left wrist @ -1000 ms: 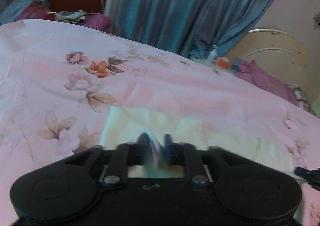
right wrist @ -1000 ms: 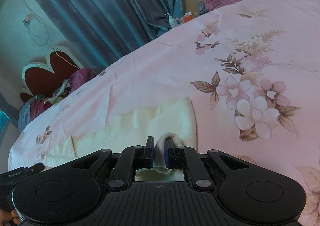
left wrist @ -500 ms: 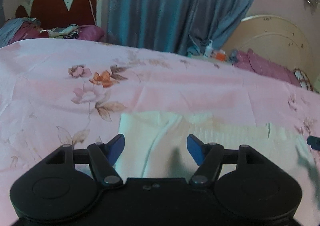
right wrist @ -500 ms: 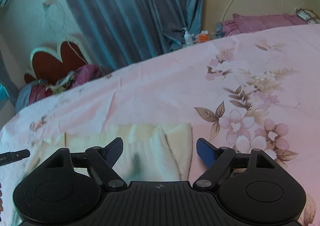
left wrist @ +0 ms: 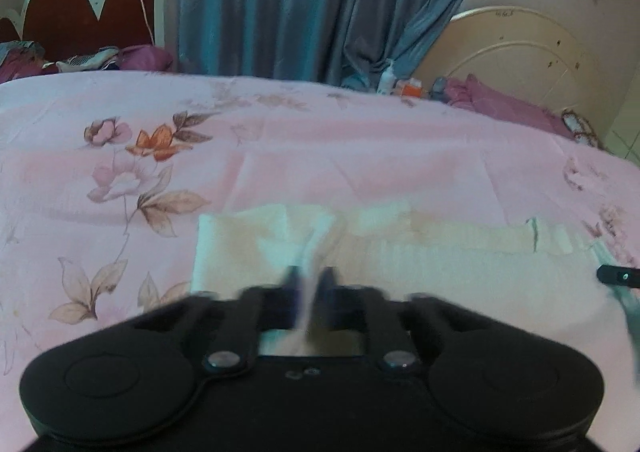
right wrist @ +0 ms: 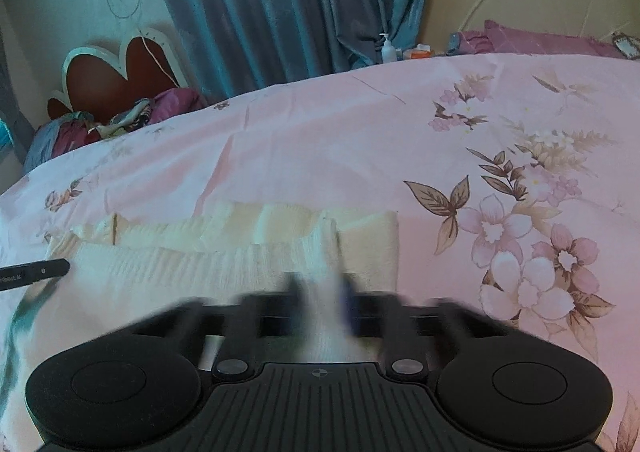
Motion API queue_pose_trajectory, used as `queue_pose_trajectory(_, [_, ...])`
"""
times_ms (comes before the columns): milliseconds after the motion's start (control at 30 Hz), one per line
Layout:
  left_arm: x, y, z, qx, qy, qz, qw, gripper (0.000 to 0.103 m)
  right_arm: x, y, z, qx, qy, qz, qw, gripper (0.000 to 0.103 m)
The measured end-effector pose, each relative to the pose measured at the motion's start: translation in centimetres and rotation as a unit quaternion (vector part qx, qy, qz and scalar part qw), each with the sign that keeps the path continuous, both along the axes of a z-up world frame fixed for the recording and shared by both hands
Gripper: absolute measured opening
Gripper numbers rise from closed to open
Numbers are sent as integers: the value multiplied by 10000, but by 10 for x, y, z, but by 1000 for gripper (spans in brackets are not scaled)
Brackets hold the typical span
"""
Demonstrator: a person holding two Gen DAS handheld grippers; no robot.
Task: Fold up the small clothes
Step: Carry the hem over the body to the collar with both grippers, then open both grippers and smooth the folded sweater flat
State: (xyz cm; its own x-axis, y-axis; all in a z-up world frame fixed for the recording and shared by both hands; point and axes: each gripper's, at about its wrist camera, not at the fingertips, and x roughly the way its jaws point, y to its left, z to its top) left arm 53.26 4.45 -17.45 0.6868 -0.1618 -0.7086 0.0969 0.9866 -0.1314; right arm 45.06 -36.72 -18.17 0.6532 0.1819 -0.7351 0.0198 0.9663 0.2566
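A small cream knit garment [left wrist: 440, 264] lies flat on the pink floral bedsheet [left wrist: 280, 140], folded into a long band. My left gripper [left wrist: 310, 284] is shut on a pinch of the garment at its left part. In the right wrist view the same cream garment [right wrist: 180, 252] lies across the bed, and my right gripper [right wrist: 322, 292] is shut on a pinch of it near its right end. Both grippers are blurred by motion. The right gripper's tip shows at the right edge of the left wrist view [left wrist: 618, 276].
A red and white headboard [left wrist: 88, 8] with piled bedding stands at the far left. Blue curtains [left wrist: 320, 0] hang behind the bed. A cream headboard [left wrist: 520, 44], purple pillows [left wrist: 504, 104] and small bottles [left wrist: 388, 80] are at the far right.
Both grippers were shut on the cloth a second ago, opened half a second ago, and have now closed again on new pinches of the garment.
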Motion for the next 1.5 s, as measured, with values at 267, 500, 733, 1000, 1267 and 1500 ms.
queue_pose_trajectory(267, [-10, 6, 23, -192, -703, 73, 9973, 3, -2, 8, 24, -134, -584, -228, 9979, 5])
queue_pose_trajectory(500, [4, 10, 15, -177, -725, 351, 9966, 3, 20, 9, 13, -251, -470, -493, 9974, 3])
queue_pose_trajectory(733, [13, 5, -10, 160, -460, 470, 9977, 4, 33, 12, -14, -550, -250, -606, 9963, 3])
queue_pose_trajectory(1000, [-3, 16, 0, 295, -457, 416, 9977, 44, 15, 13, 11, -664, -535, -720, 9937, 49])
queue_pose_trajectory(1267, [-43, 17, 27, 177, -715, 231, 9970, 50, -16, 47, 31, -548, -655, -262, 9960, 49])
queue_pose_trajectory(1500, [-60, -20, 27, -5, -458, -272, 9986, 51, -29, 86, 26, -361, -568, 63, 9977, 49])
